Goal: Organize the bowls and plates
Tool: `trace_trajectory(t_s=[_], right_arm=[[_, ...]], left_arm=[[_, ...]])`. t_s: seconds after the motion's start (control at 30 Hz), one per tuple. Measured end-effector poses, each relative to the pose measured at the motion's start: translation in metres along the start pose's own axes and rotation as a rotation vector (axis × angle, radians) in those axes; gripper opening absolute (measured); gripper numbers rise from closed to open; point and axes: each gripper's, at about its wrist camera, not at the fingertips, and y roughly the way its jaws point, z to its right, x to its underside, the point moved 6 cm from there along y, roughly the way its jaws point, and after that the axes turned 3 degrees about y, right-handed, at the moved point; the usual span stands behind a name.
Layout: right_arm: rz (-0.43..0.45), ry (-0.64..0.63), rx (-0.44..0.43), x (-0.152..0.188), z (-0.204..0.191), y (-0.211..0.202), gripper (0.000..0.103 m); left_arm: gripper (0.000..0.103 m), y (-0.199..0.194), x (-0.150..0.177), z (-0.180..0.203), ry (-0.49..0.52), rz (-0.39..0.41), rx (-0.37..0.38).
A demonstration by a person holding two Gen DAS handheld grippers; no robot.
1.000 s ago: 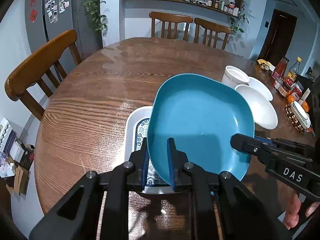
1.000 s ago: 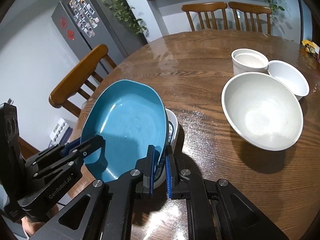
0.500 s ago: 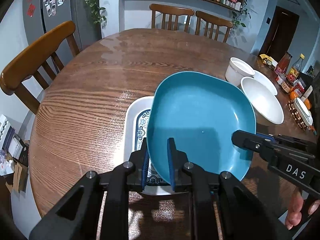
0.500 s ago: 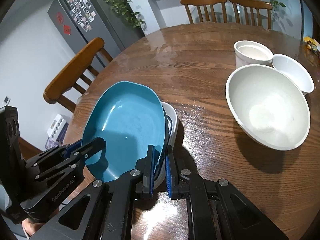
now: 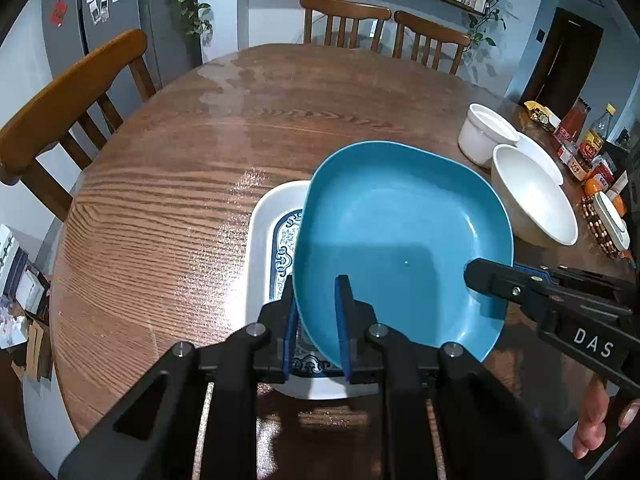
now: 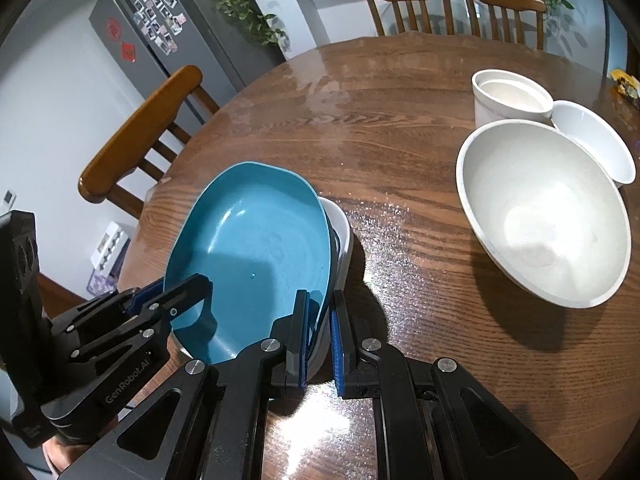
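Note:
A blue plate (image 5: 400, 236) is held over a white rectangular dish with a blue pattern (image 5: 272, 240) on the wooden table (image 5: 200, 152). My left gripper (image 5: 316, 300) is shut on the blue plate's near rim. My right gripper (image 6: 320, 312) is shut on the plate's rim (image 6: 256, 248) at its right side; it shows in the left wrist view (image 5: 492, 276). The white dish (image 6: 342, 228) peeks out under the plate. A large white bowl (image 6: 540, 216), a smaller white bowl (image 6: 592, 140) and a white cylindrical bowl (image 6: 512, 96) stand at the right.
Wooden chairs stand at the left (image 5: 68, 92) and far side (image 5: 384, 28) of the table. Sauce bottles (image 5: 588, 136), oranges and a beaded trivet (image 5: 600, 224) crowd the table's right edge. A fridge (image 6: 160, 32) stands behind.
Both grippers and the blue plate have come lower and closer over the white dish. The grip on the plate has not changed.

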Motion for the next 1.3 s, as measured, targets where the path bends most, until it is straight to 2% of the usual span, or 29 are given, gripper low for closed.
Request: trace_trajectory(t_s=[1.3], right_arm=[[-0.061, -0.046, 0.045, -0.001, -0.013, 0.027, 0.012]], left_arm=[[0.017, 0.015, 0.005, -0.018, -0.035, -0.049, -0.010]])
